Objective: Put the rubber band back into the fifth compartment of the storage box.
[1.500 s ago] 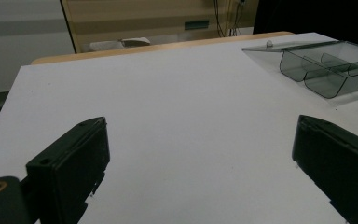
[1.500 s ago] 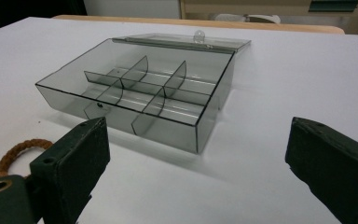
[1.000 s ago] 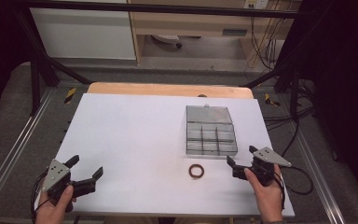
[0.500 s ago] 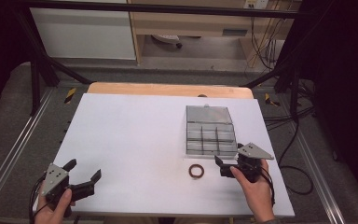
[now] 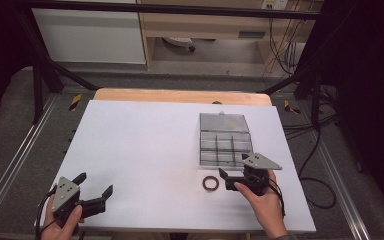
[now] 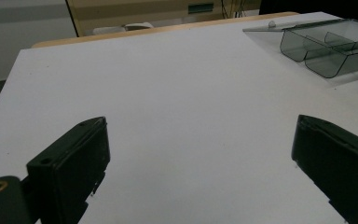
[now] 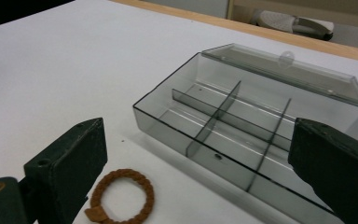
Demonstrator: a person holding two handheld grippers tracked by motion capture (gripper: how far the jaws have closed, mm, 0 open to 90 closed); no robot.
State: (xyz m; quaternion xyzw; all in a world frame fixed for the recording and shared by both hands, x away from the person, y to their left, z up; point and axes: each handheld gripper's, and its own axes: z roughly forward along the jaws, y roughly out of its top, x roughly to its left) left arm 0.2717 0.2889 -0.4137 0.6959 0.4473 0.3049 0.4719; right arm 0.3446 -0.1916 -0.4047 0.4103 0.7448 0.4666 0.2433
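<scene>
A clear grey compartment box [image 5: 225, 140] lies with its lid folded back on the right half of the white table [image 5: 145, 150]. A small brown braided ring [image 5: 210, 183] lies on the table just in front of it. My right gripper [image 5: 225, 179] is open, its jaws pointing left and stopping just right of the ring. In the right gripper view the ring [image 7: 123, 195] lies low between the open jaws of the right gripper [image 7: 198, 130], with the box [image 7: 242, 121] behind. My left gripper [image 5: 94, 184] stands open and empty at the near left corner.
In the left gripper view, the left gripper [image 6: 200, 126] faces bare white tabletop, with the box [image 6: 326, 46] at the far right. A wooden strip [image 5: 180, 96] borders the table's far edge. Cables [image 5: 310, 165] hang off the right side.
My right gripper has moved left along the table's near side, closing in on the ring. The left gripper has drifted slightly toward the near edge.
</scene>
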